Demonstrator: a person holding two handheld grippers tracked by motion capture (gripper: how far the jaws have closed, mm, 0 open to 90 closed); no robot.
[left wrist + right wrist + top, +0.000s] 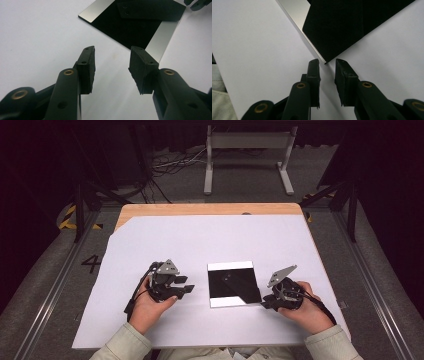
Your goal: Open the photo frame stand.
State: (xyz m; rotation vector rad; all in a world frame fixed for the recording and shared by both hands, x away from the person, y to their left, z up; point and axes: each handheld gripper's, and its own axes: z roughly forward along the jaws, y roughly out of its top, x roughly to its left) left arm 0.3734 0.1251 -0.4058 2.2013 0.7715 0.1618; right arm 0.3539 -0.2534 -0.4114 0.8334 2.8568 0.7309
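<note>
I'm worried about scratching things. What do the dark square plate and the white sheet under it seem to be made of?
The square plate looks like glass or polished plastic: glossy black, thin, mirror-like, reflecting the tongs in the left gripper view, with pale bands along two edges. The white sheet looks like matt paper or thin card: flat, no glare, one corner cut off. Neither is certain.
</note>
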